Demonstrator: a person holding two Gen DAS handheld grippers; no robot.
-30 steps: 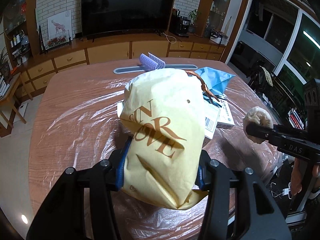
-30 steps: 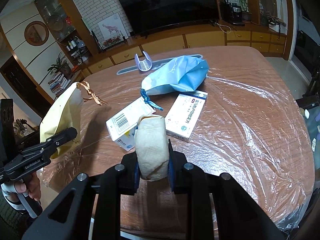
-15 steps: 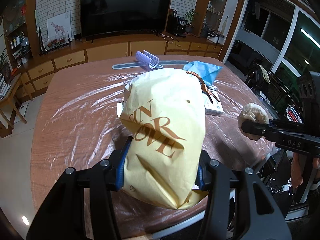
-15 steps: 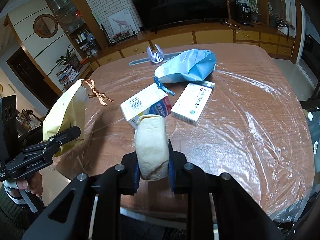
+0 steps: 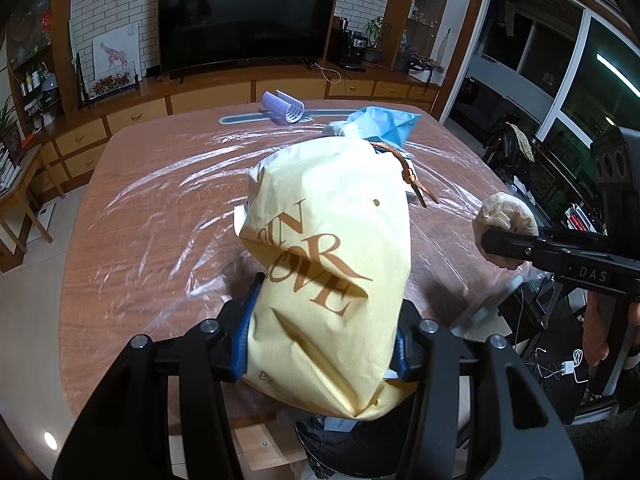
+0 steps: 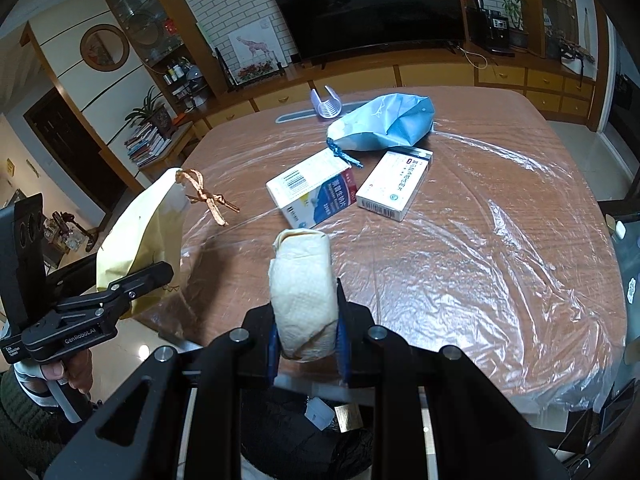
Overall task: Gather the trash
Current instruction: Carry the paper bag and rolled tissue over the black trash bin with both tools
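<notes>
Both tools hold trash over the desk (image 6: 480, 240).
The left tool (image 5: 320, 340) squeezes a yellow paper bag (image 5: 328, 272); the right tool (image 6: 306, 336) pinches a tissue wad (image 6: 304, 292).

Left wrist camera sits just behind the left gripper (image 5: 324, 340), angled down and forward over the near edge of the worktop (image 5: 160, 216), facing the television (image 5: 248, 20) on the far wall. Right wrist camera rides behind the right gripper (image 6: 306, 332), tilted down much the same, from further right. Both take in the plastic-covered worktop, the blue bag (image 6: 384, 128) and the television wall, and each catches the other gripper at its frame edge
</notes>
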